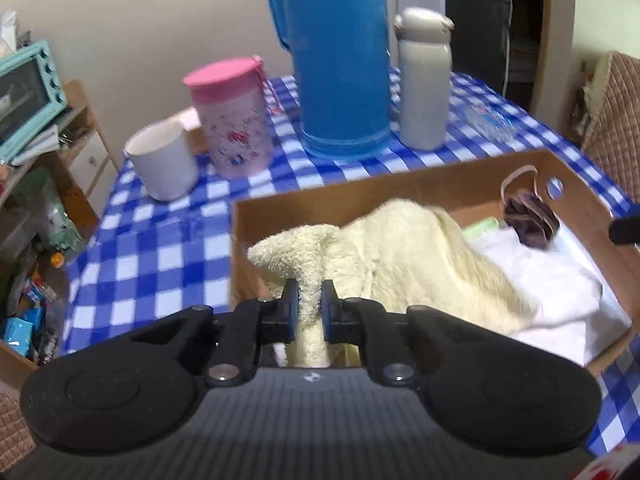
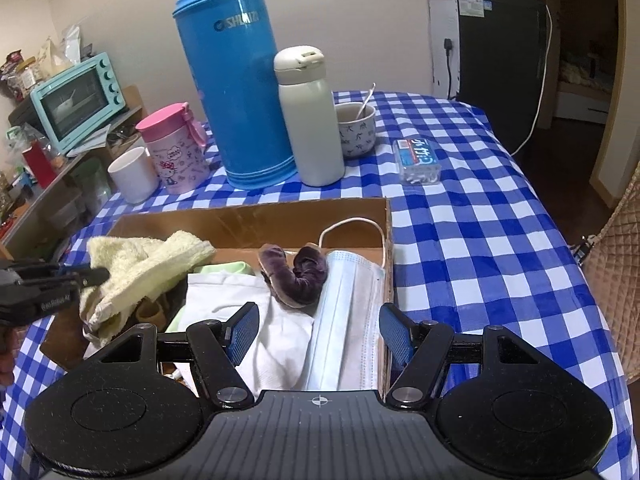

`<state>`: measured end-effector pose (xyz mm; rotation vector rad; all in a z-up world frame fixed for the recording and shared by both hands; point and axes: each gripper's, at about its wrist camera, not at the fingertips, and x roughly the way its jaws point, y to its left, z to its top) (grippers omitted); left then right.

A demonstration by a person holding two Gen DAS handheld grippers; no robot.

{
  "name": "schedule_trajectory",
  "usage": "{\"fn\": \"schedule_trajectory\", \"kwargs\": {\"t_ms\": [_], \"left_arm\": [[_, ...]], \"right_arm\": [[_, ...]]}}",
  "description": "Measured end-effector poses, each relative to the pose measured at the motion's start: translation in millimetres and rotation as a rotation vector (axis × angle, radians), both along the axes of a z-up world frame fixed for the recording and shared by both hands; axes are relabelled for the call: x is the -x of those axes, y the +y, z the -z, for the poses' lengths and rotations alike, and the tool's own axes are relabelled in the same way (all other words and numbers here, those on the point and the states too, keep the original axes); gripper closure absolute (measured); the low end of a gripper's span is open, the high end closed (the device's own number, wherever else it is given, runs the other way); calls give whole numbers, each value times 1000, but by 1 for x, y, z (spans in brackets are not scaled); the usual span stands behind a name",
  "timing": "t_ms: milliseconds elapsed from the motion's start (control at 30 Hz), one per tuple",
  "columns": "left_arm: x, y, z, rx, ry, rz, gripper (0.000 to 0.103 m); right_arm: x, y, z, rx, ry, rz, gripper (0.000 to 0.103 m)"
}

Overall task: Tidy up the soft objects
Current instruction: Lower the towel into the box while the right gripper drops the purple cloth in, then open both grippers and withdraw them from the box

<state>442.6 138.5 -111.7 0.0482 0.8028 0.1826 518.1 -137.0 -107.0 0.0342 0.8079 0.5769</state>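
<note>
A cardboard box (image 1: 280,210) (image 2: 248,220) sits on the blue checked tablecloth. Inside lie a cream towel (image 1: 400,248) (image 2: 148,268), a white cloth (image 1: 560,292) (image 2: 276,332), a purple scrunchie (image 1: 530,220) (image 2: 298,274) and a pale blue face mask (image 2: 344,320). My left gripper (image 1: 309,300) (image 2: 96,274) is shut on a fold of the cream towel at the box's left end. My right gripper (image 2: 320,334) hangs open over the mask and white cloth at the box's near right, with its pads clear of both.
Behind the box stand a blue thermos (image 2: 236,80), a grey bottle (image 2: 310,120), a pink cup (image 2: 176,148), a white mug (image 2: 134,176) and a bowl with a spoon (image 2: 356,128). A cotton swab box (image 2: 418,160) lies on the cloth. A quilted chair (image 2: 616,280) is at right.
</note>
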Motion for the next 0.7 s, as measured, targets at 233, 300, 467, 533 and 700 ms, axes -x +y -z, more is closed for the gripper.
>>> {"fn": "schedule_trajectory", "kwargs": {"t_ms": [233, 300, 467, 533, 700], "left_arm": [[-2, 0, 8, 5, 35, -35, 90], [1, 1, 1, 8, 28, -35, 83], [17, -6, -15, 13, 22, -29, 65], [26, -11, -21, 9, 16, -32, 64], [53, -25, -44, 41, -4, -57, 59]], "right_arm": [[3, 5, 3, 4, 21, -23, 37], [4, 5, 2, -2, 26, -25, 37], [11, 2, -3, -16, 28, -26, 37], [14, -1, -7, -27, 30, -29, 37], [31, -10, -18, -56, 28, -39, 36]]}}
